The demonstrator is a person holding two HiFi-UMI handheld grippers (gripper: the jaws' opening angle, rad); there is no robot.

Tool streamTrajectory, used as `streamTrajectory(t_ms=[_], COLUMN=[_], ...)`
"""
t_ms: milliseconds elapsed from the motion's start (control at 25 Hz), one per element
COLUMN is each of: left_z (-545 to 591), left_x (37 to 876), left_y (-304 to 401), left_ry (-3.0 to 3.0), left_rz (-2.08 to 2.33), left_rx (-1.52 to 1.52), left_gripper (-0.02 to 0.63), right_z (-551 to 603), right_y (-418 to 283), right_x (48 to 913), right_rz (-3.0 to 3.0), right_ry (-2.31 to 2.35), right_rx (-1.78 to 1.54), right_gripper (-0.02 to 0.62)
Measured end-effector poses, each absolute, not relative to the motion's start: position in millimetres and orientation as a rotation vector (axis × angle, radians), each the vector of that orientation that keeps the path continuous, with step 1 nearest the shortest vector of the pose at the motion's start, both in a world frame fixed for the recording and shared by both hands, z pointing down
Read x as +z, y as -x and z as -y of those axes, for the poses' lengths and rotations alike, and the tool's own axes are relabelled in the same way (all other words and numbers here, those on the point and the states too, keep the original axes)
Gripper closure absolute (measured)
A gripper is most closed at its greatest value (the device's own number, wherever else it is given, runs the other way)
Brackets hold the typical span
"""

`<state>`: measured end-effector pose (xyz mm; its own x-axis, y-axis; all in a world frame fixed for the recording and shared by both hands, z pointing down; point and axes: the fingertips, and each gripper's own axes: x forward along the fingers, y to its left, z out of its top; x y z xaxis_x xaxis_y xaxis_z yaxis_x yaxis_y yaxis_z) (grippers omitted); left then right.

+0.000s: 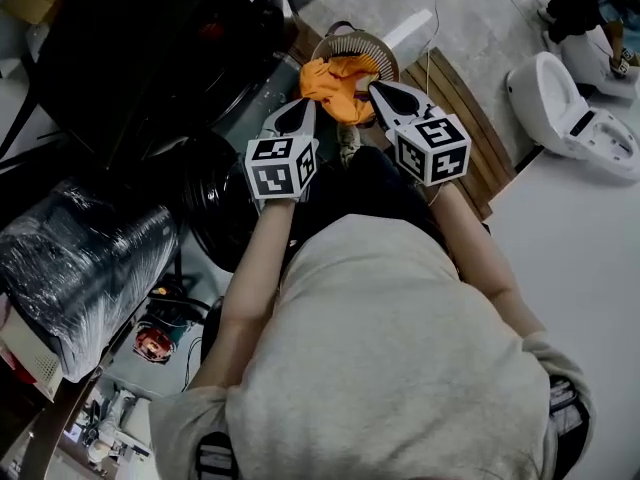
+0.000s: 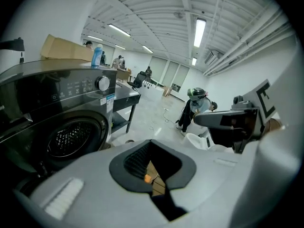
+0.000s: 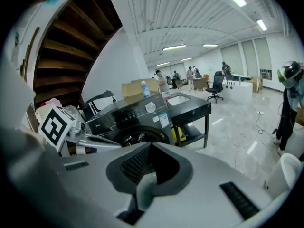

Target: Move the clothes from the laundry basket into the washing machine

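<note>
A round wicker laundry basket stands on wooden slats ahead of me, with an orange garment heaped in it and spilling over its near rim. My left gripper points at the garment's left edge, and its jaws are shut and empty. My right gripper is at the garment's right edge, also shut with nothing in it. The dark front-loading washing machine stands to the left, and its round drum opening shows. Both grippers' own views show jaw tips meeting.
A white floor appliance sits at the right beside the wooden slat platform. A plastic-wrapped bundle lies at the left. A cardboard box and a blue bottle rest on the washer. People stand far off in the hall.
</note>
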<state>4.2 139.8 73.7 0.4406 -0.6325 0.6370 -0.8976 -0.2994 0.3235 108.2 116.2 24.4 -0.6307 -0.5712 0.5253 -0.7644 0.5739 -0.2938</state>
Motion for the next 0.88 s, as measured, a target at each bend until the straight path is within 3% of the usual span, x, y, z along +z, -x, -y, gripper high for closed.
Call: streamTrajectory(t_ms=[400,880], left_z=[-120,-131], left_x=[142,284], left_y=[-11,4], left_ry=[-1.891,-1.786], left_rz=[1.25,1.102], left_rx=[0.603,0.686], left_gripper=[0.597,0.597], right_z=[-91,-114], right_y=[-110,-73], right_x=[100,262], right_rz=[2.353,2.187], right_ry=[-0.826,-0.747], right_rx=[0.774,1.017], right_gripper=[0.586,0.584])
